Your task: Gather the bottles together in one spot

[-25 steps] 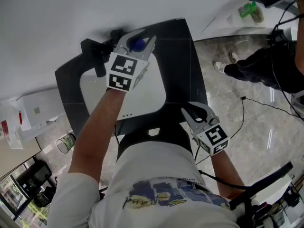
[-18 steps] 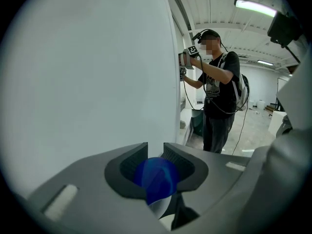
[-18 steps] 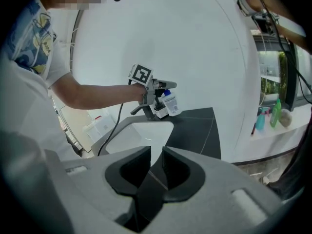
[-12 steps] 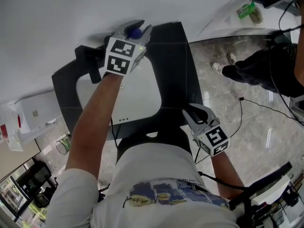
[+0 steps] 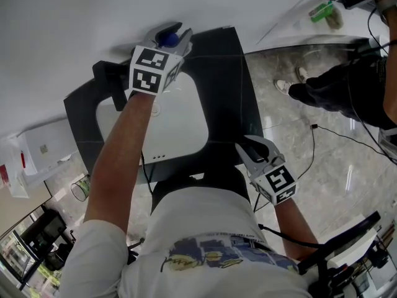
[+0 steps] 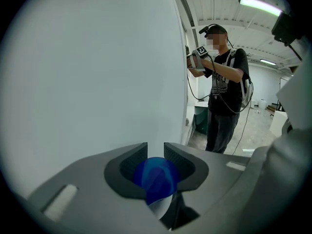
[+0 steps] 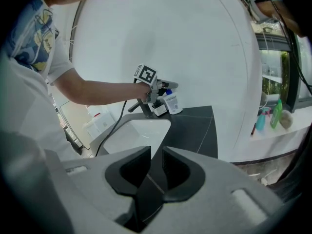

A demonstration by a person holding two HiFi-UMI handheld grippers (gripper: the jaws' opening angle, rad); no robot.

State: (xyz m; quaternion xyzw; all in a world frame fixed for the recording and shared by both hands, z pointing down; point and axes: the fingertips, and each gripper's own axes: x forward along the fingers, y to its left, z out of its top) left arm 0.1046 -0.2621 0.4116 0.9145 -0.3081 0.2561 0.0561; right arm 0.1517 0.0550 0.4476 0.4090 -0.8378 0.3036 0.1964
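Note:
A small white bottle [image 7: 172, 103] with a blue cap [image 5: 166, 40] hangs in my left gripper [image 5: 171, 32], whose jaws are shut on the cap [image 6: 156, 175]. It is held at the back of the dark counter [image 5: 231, 85], close to the white wall and just right of the black faucet [image 5: 115, 83]. My right gripper [image 5: 254, 145] hovers at the counter's front edge. Its jaws [image 7: 156, 156] stand a little apart with nothing between them. The bottle's body is hidden under the left gripper in the head view.
A white sink [image 5: 186, 126] is set into the counter. A green bottle [image 5: 323, 11] stands on a far ledge at the right. Another person [image 6: 225, 84] stands beyond the wall's end. A white box [image 5: 47, 145] sits at the left, and cables lie on the floor.
My left gripper has carried the blue-capped bottle back and to the left, closer to the wall and faucet. The right gripper has hardly moved.

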